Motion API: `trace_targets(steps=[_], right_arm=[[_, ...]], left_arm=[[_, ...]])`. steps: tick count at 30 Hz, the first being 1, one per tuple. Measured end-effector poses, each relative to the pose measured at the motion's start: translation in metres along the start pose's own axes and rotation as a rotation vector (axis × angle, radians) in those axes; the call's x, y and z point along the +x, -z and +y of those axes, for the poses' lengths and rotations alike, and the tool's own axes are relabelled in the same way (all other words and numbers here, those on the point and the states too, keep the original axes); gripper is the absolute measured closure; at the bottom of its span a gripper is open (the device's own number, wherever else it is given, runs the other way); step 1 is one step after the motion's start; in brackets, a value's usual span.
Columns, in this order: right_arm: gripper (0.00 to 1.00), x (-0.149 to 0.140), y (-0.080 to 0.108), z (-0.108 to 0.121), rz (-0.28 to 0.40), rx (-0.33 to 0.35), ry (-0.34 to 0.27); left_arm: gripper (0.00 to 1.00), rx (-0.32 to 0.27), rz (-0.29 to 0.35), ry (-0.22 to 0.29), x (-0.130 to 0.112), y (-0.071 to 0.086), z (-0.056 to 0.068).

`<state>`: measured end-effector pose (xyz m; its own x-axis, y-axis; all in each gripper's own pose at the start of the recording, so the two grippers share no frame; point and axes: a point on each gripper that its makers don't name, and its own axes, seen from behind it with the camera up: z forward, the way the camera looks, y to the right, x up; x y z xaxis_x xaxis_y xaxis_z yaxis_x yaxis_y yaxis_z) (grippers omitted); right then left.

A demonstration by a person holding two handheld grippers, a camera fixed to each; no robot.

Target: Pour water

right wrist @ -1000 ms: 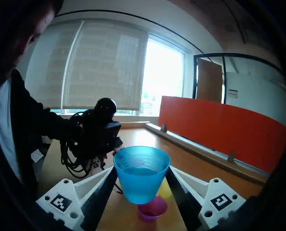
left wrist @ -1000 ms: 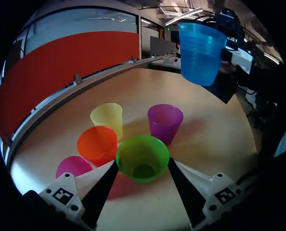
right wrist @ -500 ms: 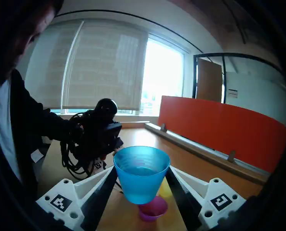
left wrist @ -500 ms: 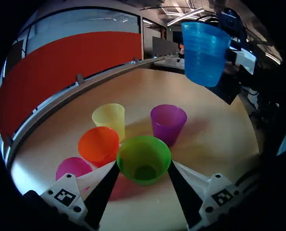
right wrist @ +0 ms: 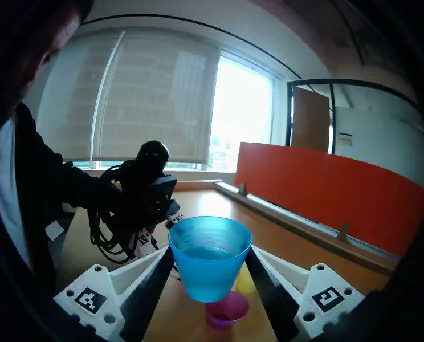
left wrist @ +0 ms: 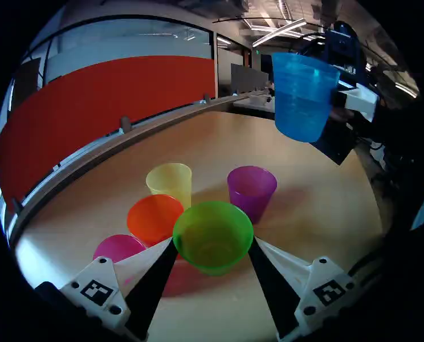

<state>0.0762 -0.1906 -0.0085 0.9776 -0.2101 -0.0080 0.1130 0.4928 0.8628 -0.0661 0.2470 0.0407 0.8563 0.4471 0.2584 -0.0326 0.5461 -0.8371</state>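
1. As both of its fingers press the sides, the left gripper [left wrist: 212, 244] pinches the green cup [left wrist: 212, 231], just in front of the orange cup [left wrist: 154, 219] and purple cup [left wrist: 251, 191] on the table [left wrist: 314, 194].
2. The right gripper [right wrist: 210, 252] clamps the blue cup [right wrist: 210, 268], which has water inside and is held in the air above the table.
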Motion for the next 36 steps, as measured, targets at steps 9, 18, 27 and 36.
trace_targets(steps=[9,18,27,36], right_arm=[[0.11,0.005,-0.001,-0.005,0.004,0.004,0.011],[0.11,0.010,-0.003,-0.010,0.010,0.008,0.014],[0.11,0.010,-0.003,-0.013,0.012,0.011,0.014],[0.11,0.011,-0.004,-0.015,0.011,0.013,0.018]], left_arm=[[0.14,0.035,0.065,0.038,0.015,0.019,-0.006],[0.15,0.052,0.132,0.069,0.029,0.037,-0.008],[0.15,0.066,0.178,0.071,0.039,0.049,-0.007],[0.15,0.097,0.214,0.083,0.048,0.060,-0.011]])
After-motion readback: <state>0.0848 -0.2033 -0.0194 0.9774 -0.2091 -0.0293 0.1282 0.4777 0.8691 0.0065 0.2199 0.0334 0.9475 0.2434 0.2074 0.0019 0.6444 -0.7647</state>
